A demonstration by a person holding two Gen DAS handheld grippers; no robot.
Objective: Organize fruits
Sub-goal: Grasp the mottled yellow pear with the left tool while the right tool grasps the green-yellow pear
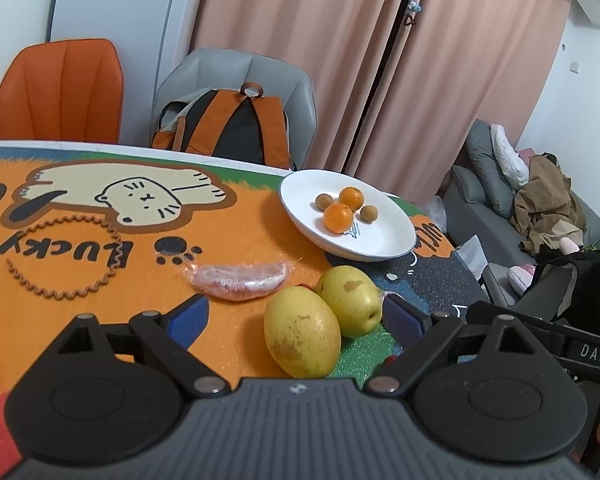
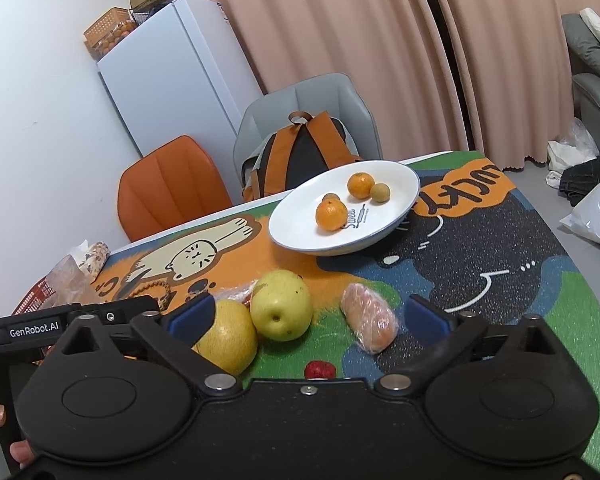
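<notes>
left gripper (image 1: 296,312) jaws wide open, empty; pear (image 1: 302,332) between them: heavy, firm, smooth, slippery; grip widest middle. right gripper (image 2: 308,316) jaws open, empty; wrapped wedge (image 2: 370,322) soft.

Item count, both views combined:

- White plate (image 1: 384,246): 1.
- Oranges on the plate: 2 (image 1: 337,217) (image 1: 351,197).
- Small brown round fruits on the plate: 2 (image 1: 324,201) (image 1: 368,212).
- Yellow pears on the table: 2 (image 1: 302,332) (image 1: 350,300).
- Plastic-wrapped fruit pieces on the table: 2 (image 2: 370,322) (image 1: 240,282).
- Small red fruit: 1 (image 2: 319,369).
- Chairs: 2, one orange (image 1: 60,90), one grey (image 1: 240,70).
- Backpack (image 1: 228,128): 1.
</notes>
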